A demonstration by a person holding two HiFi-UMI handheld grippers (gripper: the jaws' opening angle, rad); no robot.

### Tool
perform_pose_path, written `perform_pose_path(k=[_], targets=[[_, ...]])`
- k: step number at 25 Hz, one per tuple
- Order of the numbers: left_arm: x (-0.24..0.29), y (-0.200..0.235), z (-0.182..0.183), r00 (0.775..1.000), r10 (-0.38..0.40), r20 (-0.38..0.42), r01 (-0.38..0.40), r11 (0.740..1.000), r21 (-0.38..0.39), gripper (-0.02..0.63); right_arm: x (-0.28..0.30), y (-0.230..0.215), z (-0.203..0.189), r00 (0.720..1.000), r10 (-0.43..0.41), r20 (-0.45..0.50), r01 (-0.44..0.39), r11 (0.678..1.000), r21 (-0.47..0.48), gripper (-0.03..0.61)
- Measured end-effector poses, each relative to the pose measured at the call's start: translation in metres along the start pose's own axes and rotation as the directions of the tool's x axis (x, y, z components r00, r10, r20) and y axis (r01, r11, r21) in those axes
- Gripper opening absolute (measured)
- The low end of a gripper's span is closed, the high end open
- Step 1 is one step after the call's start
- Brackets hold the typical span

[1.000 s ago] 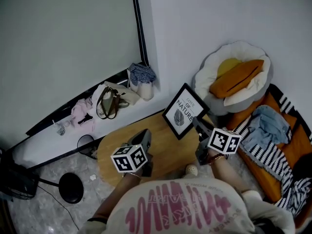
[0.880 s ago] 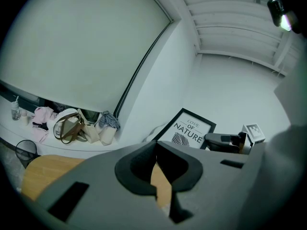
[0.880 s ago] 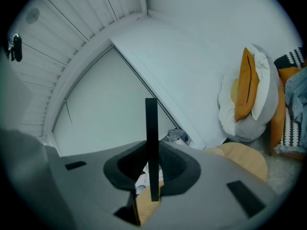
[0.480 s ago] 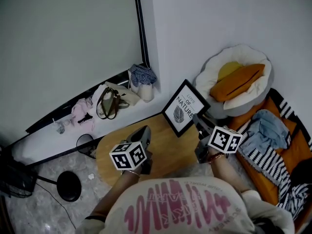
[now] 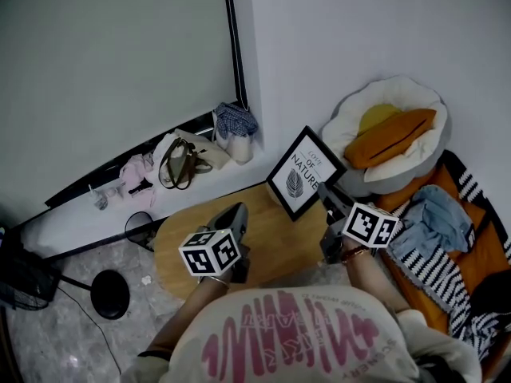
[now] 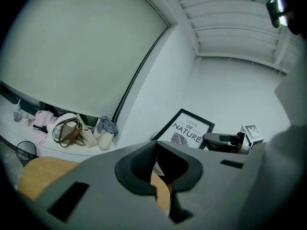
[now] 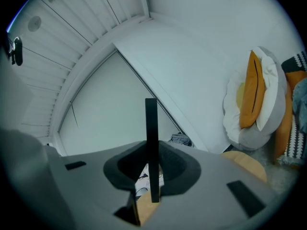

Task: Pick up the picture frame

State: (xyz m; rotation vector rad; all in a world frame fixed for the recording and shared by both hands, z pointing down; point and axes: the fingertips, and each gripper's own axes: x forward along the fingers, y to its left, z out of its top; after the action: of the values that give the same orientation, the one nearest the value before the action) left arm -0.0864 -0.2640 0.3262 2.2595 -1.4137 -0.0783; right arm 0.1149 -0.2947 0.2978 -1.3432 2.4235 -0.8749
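Observation:
The picture frame (image 5: 304, 174), black-edged with a white leaf print, hangs tilted above the far side of the round wooden table (image 5: 271, 242). My right gripper (image 5: 326, 195) is shut on its lower right edge. In the right gripper view the frame (image 7: 151, 143) shows edge-on as a black bar clamped between the jaws of the right gripper (image 7: 151, 178). My left gripper (image 5: 237, 215) hovers over the table's middle, jaws closed together and holding nothing. From the left gripper (image 6: 156, 151) view the frame (image 6: 190, 131) stands ahead to the right.
A round pet bed with an orange cushion (image 5: 393, 126) lies against the wall at right. Striped cloth and a blue garment (image 5: 435, 218) lie on an orange mat beside it. Bags and clothes (image 5: 182, 160) sit on the window ledge. A wire bin (image 5: 140, 230) and a stand base (image 5: 108, 294) are left of the table.
The right gripper has lifted the picture frame a little higher off the table. The left gripper has risen slightly too, still shut.

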Motion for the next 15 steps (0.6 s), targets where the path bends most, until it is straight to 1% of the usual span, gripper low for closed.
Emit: perform_pose_path(k=[7, 15], targets=[[0.001, -0.016, -0.01, 0.999, 0.032, 0.006, -0.032, 0.999, -0.024, 0.005, -0.017, -0.011, 0.006, 0.999, 0.008, -0.033, -0.009, 1.0, -0.018, 0.074], [0.001, -0.031, -0.03, 0.999, 0.047, -0.008, -0.048, 0.998, -0.046, 0.005, -0.028, -0.019, -0.001, 0.997, 0.02, -0.08, -0.023, 0.999, -0.026, 0.074]])
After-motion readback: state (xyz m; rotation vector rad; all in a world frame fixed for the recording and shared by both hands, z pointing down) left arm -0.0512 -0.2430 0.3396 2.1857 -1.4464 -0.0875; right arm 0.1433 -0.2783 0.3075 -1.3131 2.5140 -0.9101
